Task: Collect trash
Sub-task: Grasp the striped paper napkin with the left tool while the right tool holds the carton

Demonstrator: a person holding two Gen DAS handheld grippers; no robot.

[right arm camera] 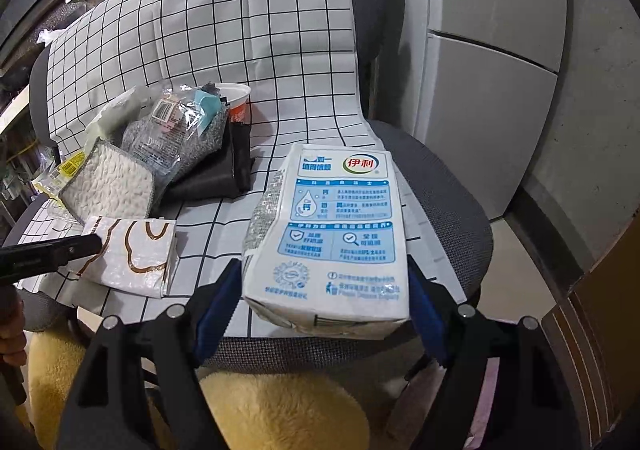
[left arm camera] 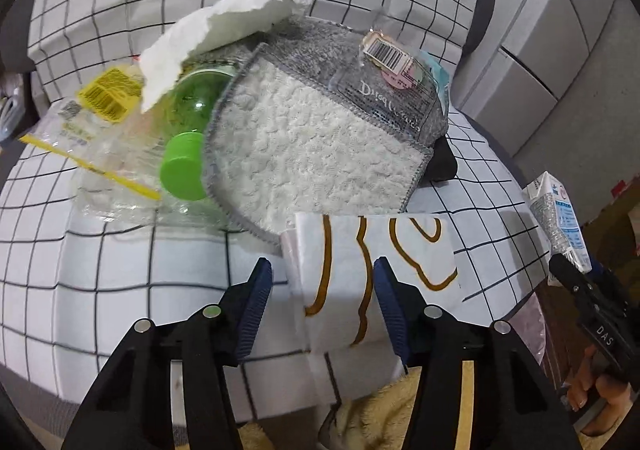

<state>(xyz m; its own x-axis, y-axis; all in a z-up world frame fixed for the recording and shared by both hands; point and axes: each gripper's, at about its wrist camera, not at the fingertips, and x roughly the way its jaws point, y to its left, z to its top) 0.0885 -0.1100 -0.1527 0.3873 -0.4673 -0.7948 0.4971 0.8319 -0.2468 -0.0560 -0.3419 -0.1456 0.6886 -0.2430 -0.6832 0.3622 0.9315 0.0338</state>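
Trash pickup on a chair, part done.
My right gripper clamps a milk carton; my left gripper straddles a tissue pack, half-closed, not visibly pinching. Beyond, a bottle and wrappers remain.

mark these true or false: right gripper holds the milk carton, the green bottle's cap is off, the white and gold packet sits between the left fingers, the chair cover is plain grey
1. The right gripper holds the milk carton: true.
2. The green bottle has its cap off: false, a green cap is on it.
3. The white and gold packet sits between the left gripper's fingers: true.
4. The chair cover is plain grey: false, it is white with a black grid.
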